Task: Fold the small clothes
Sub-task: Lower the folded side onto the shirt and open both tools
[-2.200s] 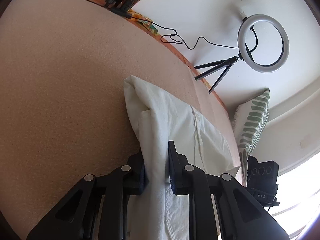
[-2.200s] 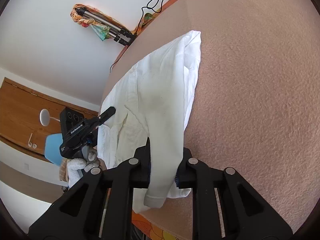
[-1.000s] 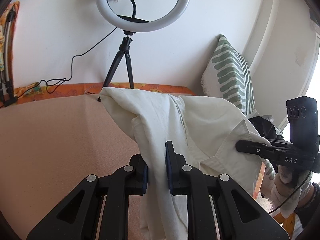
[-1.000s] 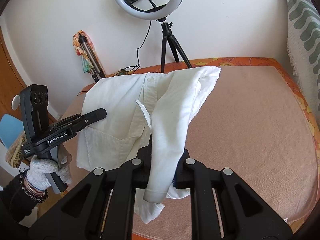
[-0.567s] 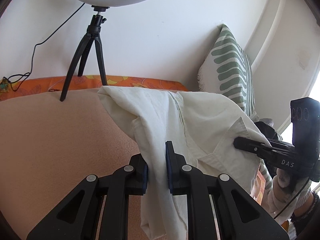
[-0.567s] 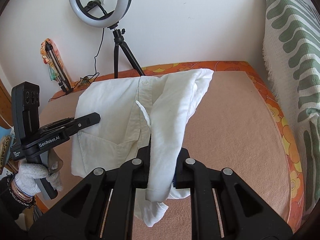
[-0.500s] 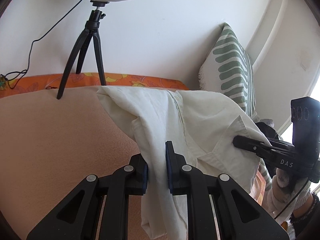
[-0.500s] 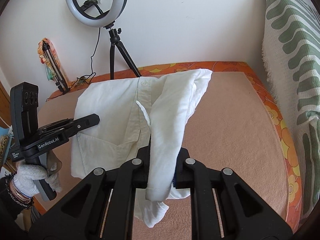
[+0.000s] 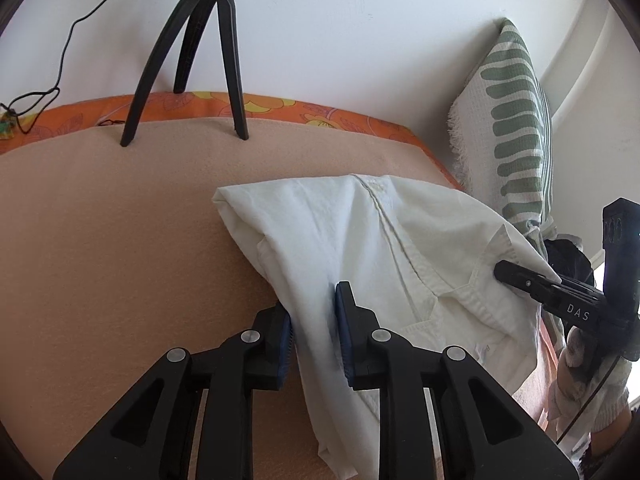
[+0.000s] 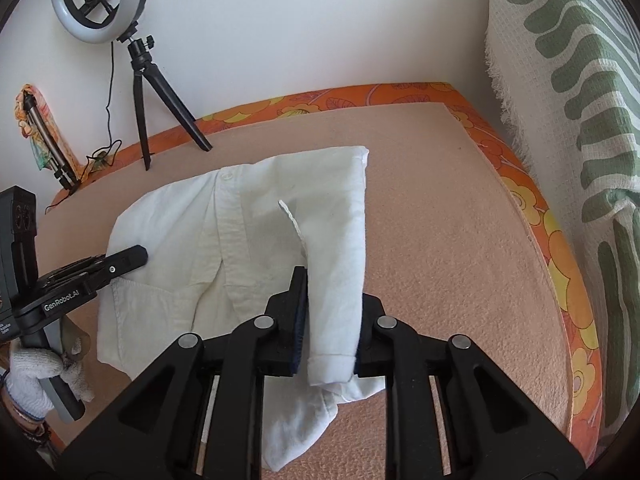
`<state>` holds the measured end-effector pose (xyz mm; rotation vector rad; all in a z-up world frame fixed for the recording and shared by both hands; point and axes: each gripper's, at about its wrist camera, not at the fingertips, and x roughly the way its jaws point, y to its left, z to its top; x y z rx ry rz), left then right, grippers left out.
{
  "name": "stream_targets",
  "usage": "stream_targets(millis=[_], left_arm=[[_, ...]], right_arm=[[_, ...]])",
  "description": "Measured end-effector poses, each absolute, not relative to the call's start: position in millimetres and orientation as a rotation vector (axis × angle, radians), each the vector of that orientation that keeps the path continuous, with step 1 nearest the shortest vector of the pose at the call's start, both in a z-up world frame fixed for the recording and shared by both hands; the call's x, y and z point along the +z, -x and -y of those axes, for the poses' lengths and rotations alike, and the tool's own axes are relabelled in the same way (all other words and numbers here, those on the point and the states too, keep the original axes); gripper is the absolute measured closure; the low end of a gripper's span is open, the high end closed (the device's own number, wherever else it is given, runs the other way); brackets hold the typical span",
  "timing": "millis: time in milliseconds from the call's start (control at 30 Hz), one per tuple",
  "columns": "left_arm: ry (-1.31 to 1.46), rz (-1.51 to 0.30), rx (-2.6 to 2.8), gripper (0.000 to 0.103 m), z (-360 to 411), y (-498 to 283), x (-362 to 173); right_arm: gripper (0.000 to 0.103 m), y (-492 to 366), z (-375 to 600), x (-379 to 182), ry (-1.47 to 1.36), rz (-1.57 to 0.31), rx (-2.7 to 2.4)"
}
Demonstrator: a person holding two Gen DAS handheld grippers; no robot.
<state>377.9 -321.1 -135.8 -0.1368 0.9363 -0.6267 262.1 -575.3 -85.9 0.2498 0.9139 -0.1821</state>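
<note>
A white button shirt lies spread on the peach blanket, both sides folded in toward its button strip. My left gripper straddles the shirt's folded left side; its jaws are opening and the cloth hangs loosely between the pads. My right gripper straddles the folded sleeve, cuff toward me; its jaws are opening too, with the sleeve between them. Each view shows the other gripper at the shirt's far edge: the right gripper and the left gripper, both in gloved hands.
A ring light on a black tripod stands at the blanket's far edge by the white wall. A green-patterned cushion leans at the right. The orange flowered mattress edge borders the blanket. A folded tripod lies far left.
Both grippers have moved forward and down with the shirt, which now rests lower on the blanket. The gap between each gripper's jaws has widened around the cloth.
</note>
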Motion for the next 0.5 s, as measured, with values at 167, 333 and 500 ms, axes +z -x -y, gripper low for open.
stream_targets(millis=[167,333,500], left_arm=[[0.047,-0.943,-0.569,0.051,319,-372,-125],[0.014,-0.956,-0.512,0.042,313,-366,-114],[-0.007,-0.936,-0.523,0.036,308,-349,-100]], right_arm=[[0.044,-260,583,-91,-0.221,-0.959,-0.303],[0.034,-252,576,-81,-0.207,-0.951,-0.32],[0.032,-242,566,-66,-0.203,-0.913,-0.325]])
